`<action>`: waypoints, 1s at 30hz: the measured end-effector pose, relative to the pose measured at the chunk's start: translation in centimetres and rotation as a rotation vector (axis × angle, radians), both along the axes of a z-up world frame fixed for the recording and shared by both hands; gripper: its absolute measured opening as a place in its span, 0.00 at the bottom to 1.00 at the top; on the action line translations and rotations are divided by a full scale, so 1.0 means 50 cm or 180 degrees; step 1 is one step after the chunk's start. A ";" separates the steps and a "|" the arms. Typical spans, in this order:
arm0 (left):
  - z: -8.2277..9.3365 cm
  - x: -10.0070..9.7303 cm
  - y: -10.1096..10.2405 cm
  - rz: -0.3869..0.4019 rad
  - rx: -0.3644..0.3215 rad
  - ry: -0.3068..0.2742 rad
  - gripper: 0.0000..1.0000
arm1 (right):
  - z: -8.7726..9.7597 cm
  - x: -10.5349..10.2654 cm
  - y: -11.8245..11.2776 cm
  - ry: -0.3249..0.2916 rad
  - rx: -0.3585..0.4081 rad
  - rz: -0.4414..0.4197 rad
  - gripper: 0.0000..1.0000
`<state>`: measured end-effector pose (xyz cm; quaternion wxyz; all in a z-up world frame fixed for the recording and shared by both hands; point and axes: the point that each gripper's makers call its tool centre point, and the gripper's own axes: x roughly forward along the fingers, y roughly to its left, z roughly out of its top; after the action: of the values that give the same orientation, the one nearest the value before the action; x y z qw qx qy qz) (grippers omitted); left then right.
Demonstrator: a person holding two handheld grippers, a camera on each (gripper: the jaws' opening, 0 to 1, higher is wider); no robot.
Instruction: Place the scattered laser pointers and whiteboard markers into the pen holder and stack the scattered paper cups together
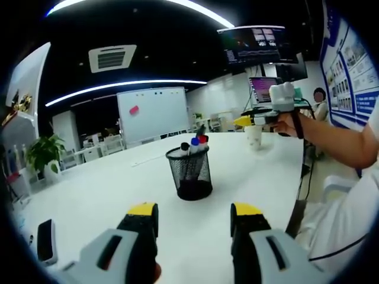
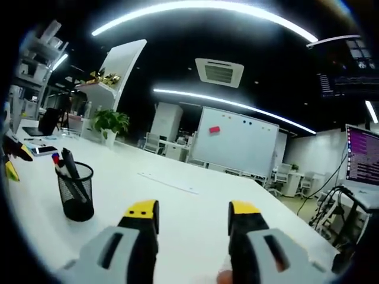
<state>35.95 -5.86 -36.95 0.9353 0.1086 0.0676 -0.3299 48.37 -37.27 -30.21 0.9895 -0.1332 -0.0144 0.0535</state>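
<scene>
Black mesh pen holder (image 1: 190, 173) beyond the parted left tool (image 1: 194, 220).

Your pen holder (image 1: 190, 173) is a black wire-mesh cup standing upright on the white table (image 1: 106, 195), and everything else is placed from it. Inside it you can see whiteboard markers (image 1: 195, 145) standing on end, their caps poking above the rim: one black, one blue, one red, packed close together. In the right gripper view the same pen holder (image 2: 76, 190) stands upright with the markers (image 2: 65, 167) leaning slightly inside. Beyond the holder, well apart from it toward the table's far edge, a white paper cup (image 1: 254, 137) stands upright; whether it is one cup or a stack you cannot tell.
</scene>
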 end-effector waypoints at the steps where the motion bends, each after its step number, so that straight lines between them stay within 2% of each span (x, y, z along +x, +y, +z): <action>1: 0.000 -0.001 -0.001 -0.0001 -0.0001 0.0001 0.50 | 0.002 0.000 0.000 -0.0007 -0.0007 0.0004 0.47; 7: -0.002 -0.001 0.000 0.0005 0.0003 0.0009 0.50 | 0.010 0.001 0.001 -0.0030 -0.0063 0.0031 0.48; 22: 0.000 0.000 -0.001 0.0003 0.0012 0.0000 0.50 | 0.003 -0.004 -0.010 -0.0017 -0.0020 0.0019 0.48; 30: 0.003 -0.003 -0.007 -0.0025 0.0030 -0.0008 0.50 | 0.013 -0.007 -0.014 -0.0036 -0.0023 0.0033 0.48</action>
<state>35.82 -6.22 -36.80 0.9336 0.1138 0.0676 -0.3331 48.03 -37.99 -29.55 0.9887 -0.1369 -0.0205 0.0580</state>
